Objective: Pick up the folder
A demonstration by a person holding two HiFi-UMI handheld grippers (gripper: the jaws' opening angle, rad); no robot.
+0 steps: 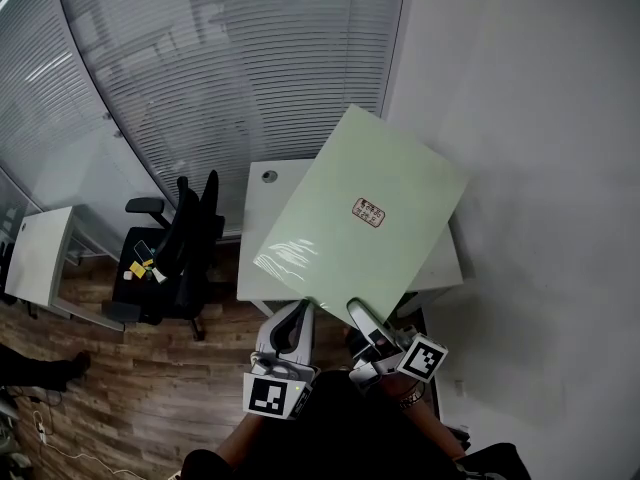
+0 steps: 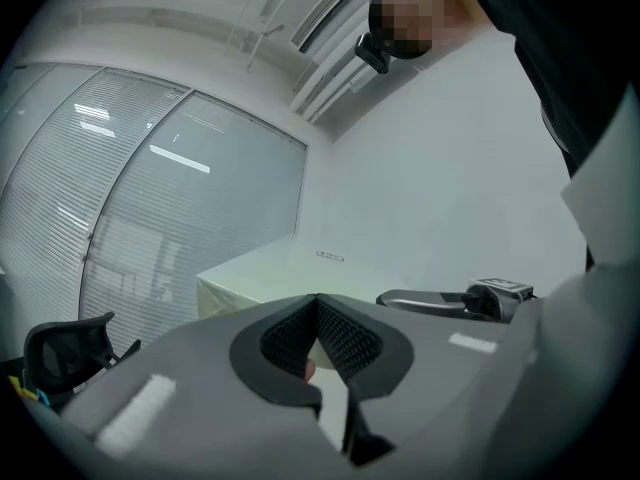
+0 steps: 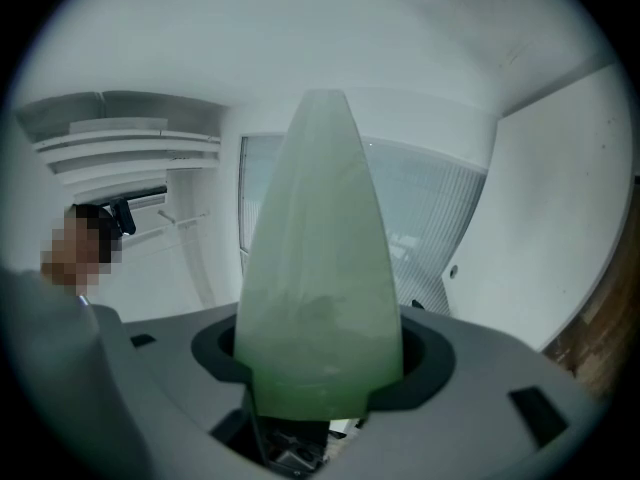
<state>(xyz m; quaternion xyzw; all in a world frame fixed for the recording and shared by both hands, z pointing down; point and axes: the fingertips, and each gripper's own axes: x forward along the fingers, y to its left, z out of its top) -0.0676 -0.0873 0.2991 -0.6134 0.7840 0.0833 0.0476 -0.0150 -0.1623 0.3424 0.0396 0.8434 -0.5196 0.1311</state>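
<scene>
The pale green folder [image 1: 360, 218] hangs tilted above the white bench [image 1: 262, 218], pinched only at its near edge by the clenched left gripper [image 1: 297, 313] and right gripper [image 1: 358, 316]. The worst risk is its long overhang levering it loose; the lesser is twisting between the grips.

Centre frame, a pale mint-green flat plastic folder [image 1: 345, 238] carrying a small red-brown printed label [image 1: 368, 212]. Beneath it, a plain white rectangular desk [image 1: 262, 238]. At left, a black swivel office chair [image 1: 185, 238] over brown wood-plank flooring [image 1: 130, 388]. Up top, grey finely striped window blinds [image 1: 230, 58]. Down low, black-and-white square-patterned marker cubes [image 1: 268, 396].
</scene>
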